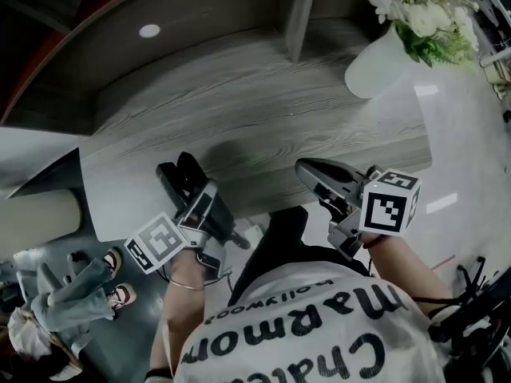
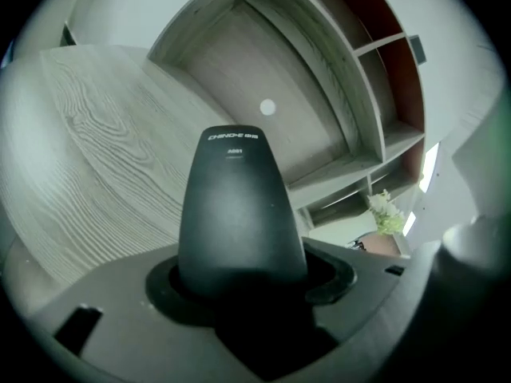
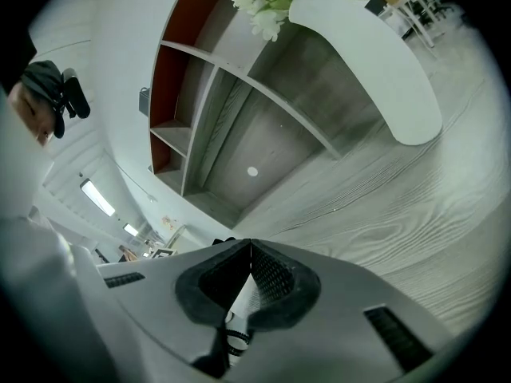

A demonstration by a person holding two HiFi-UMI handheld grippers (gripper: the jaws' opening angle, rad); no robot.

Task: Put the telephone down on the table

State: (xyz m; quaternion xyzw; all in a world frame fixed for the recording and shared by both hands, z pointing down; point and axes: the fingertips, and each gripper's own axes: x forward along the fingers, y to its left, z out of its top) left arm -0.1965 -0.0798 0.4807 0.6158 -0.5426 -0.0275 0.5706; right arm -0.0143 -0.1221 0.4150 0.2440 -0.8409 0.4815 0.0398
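Note:
The telephone [image 1: 209,206] is a black handset, and my left gripper [image 1: 194,200] is shut on it above the near edge of the wood-grain table [image 1: 263,110]. In the left gripper view the handset [image 2: 239,214] stands up between the jaws of that gripper [image 2: 249,287], its rounded end pointing out over the tabletop [image 2: 88,158]. My right gripper [image 1: 310,171] hovers over the same near edge further right. Its jaws meet at the tips, with nothing between them. The right gripper view shows that gripper [image 3: 250,246] shut, with the table [image 3: 415,214] ahead.
A white vase [image 1: 382,61] of white flowers [image 1: 427,10] stands at the table's far right. Curved shelving [image 2: 375,94] rises behind the table. A seated person's legs and shoes [image 1: 118,292] are on the floor at lower left.

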